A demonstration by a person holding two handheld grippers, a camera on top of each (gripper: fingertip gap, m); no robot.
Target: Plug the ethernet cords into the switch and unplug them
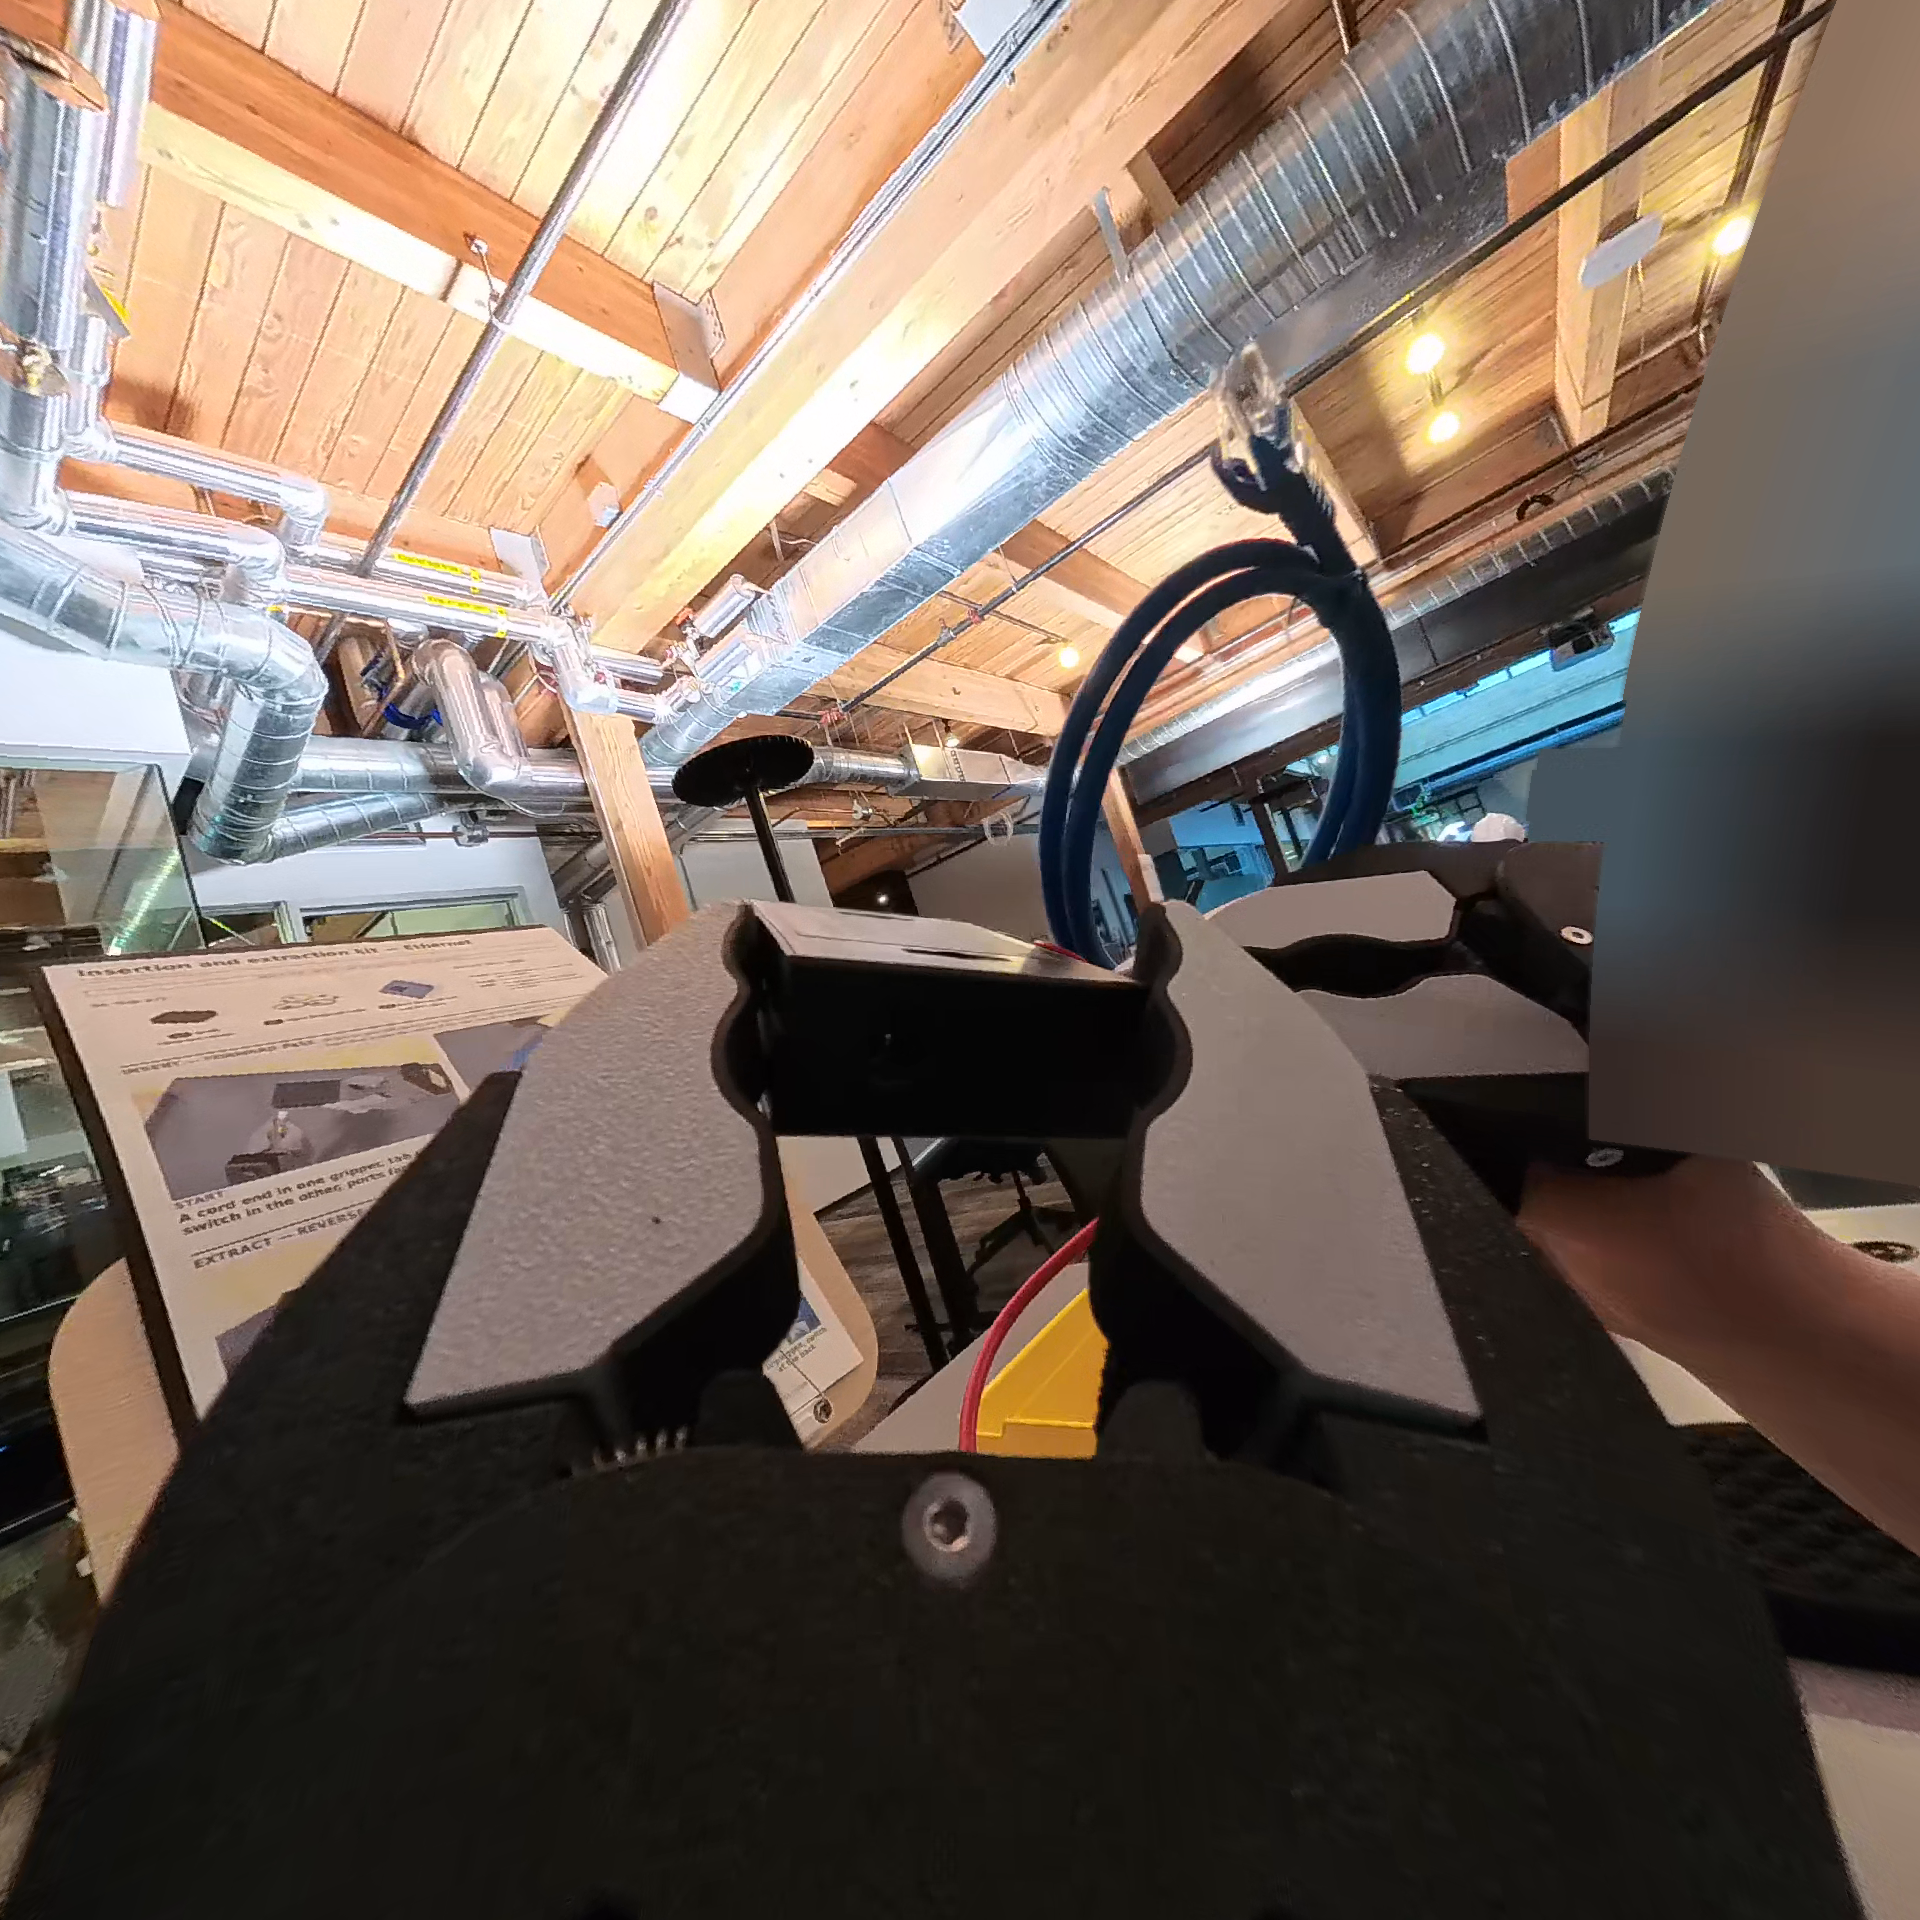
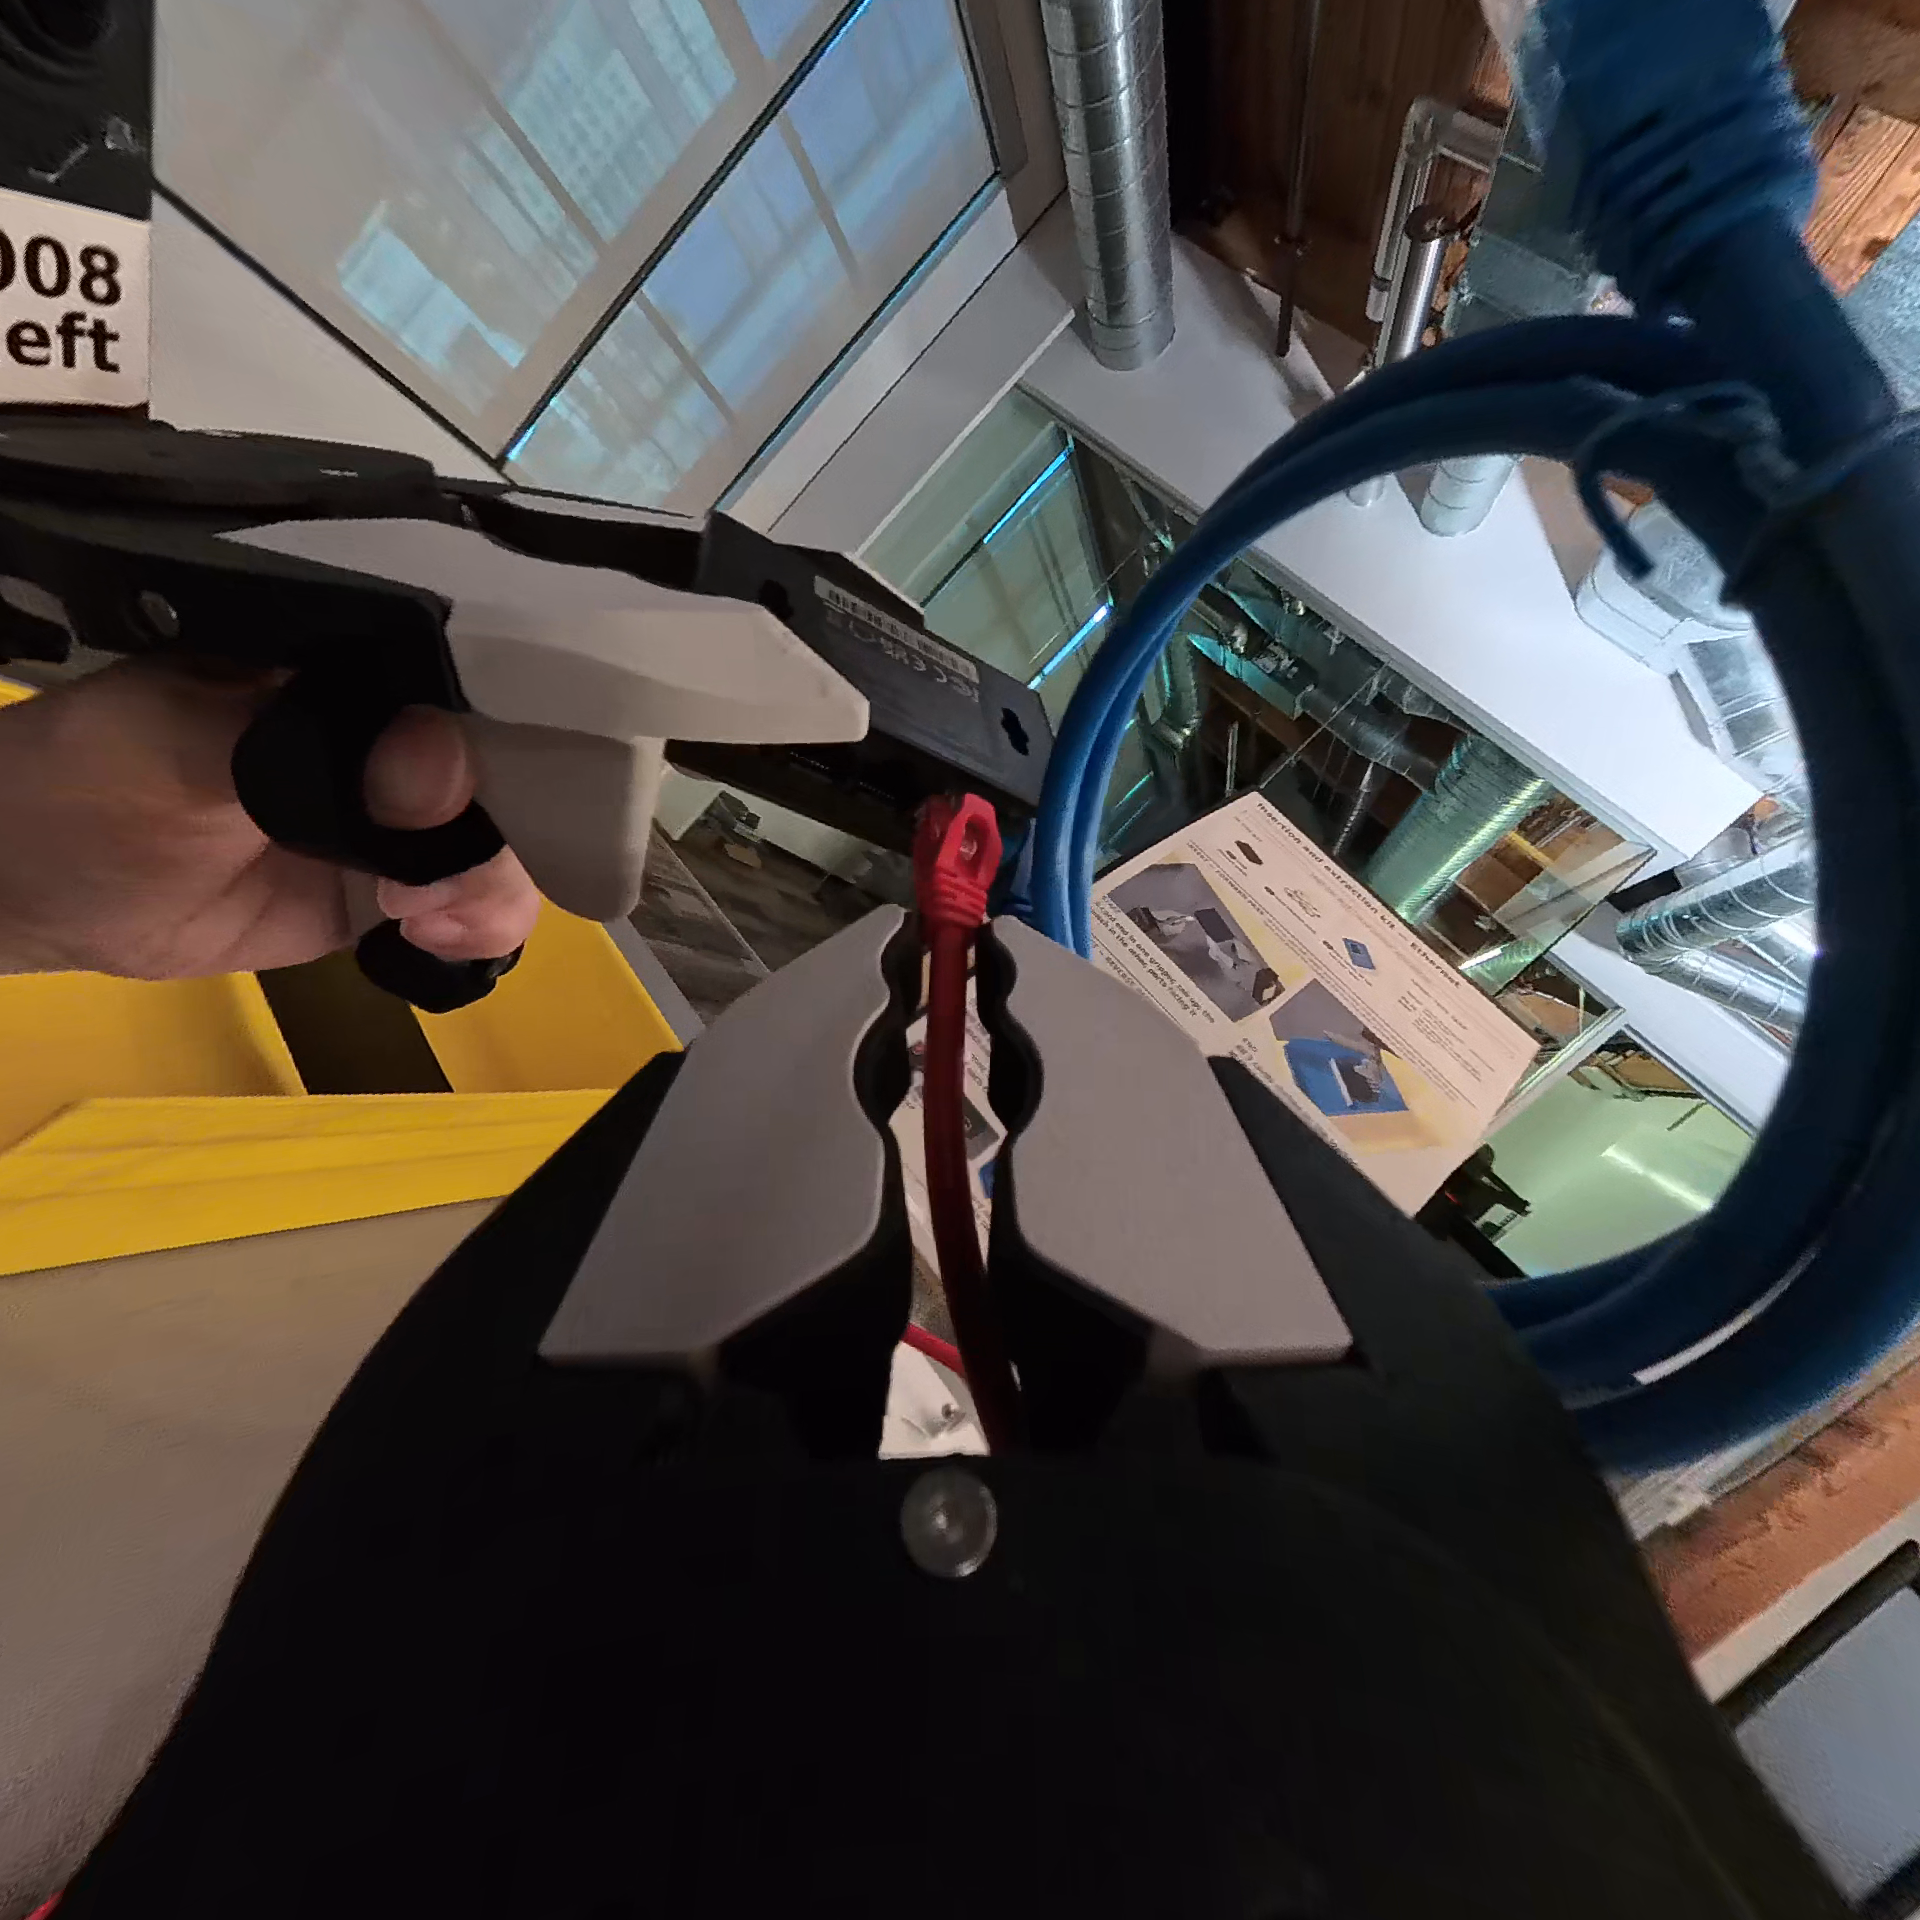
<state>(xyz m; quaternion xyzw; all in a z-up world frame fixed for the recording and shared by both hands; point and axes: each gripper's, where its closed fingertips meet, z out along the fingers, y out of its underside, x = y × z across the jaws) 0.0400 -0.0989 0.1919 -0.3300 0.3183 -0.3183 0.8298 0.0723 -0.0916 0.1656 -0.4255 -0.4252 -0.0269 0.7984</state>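
The left gripper point(image 1: 951, 1023) is clamping the black switch point(image 1: 935, 1023) between its fingertips, holding it up in the air. Just below the switch, the right gripper point(image 2: 951, 935) is pinching the red ethernet cord point(image 2: 951, 1060), whose red plug point(image 2: 961, 847) is touching the switch's underside. A coiled blue ethernet cord point(image 2: 1091, 748) is hanging right beside the switch, its clear plug point(image 1: 1252, 400) pointing upward.

Timber ceiling point(image 1: 343, 239) overhead, crossed by a silver spiral duct point(image 1: 1226, 301) and insulated pipes point(image 1: 156, 582). Printed instruction sheet point(image 1: 281, 1081) stands propped at left. Yellow bins point(image 2: 260, 1122) sit low on a pale table point(image 2: 208, 1455). Large glass windows point(image 2: 623, 239) behind.
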